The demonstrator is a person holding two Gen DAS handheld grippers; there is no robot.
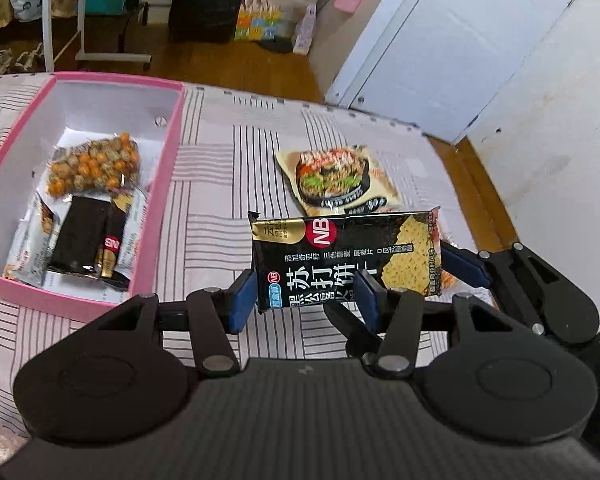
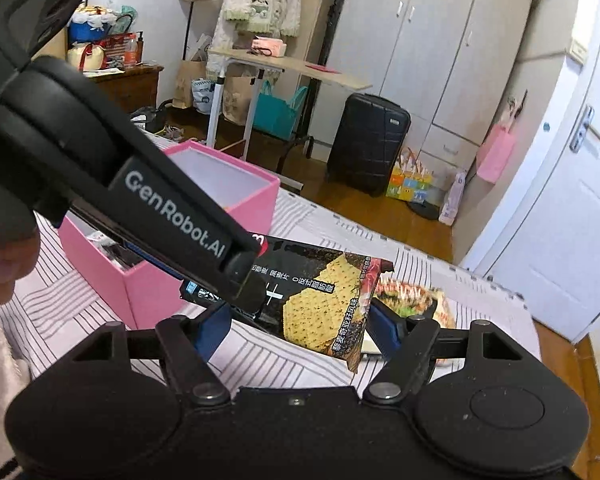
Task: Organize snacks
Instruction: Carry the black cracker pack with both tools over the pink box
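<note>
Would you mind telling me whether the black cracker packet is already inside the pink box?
Not yet. The black cracker packet is outside the pink box, held above the striped cover between the left gripper fingers.

Each gripper (image 1: 306,298) was built of matte black plastic: 2 broad rounded housings with raised discs, joined by angular linkage bars pinned with silver round-headed screws. Its fingers (image 1: 244,300) carried blue pads. The centre body bore a ribbed dark grey surface. Seen from the right wrist, the left gripper (image 2: 244,280) showed white "GenRobot.AI" lettering along 1 black arm.
</note>
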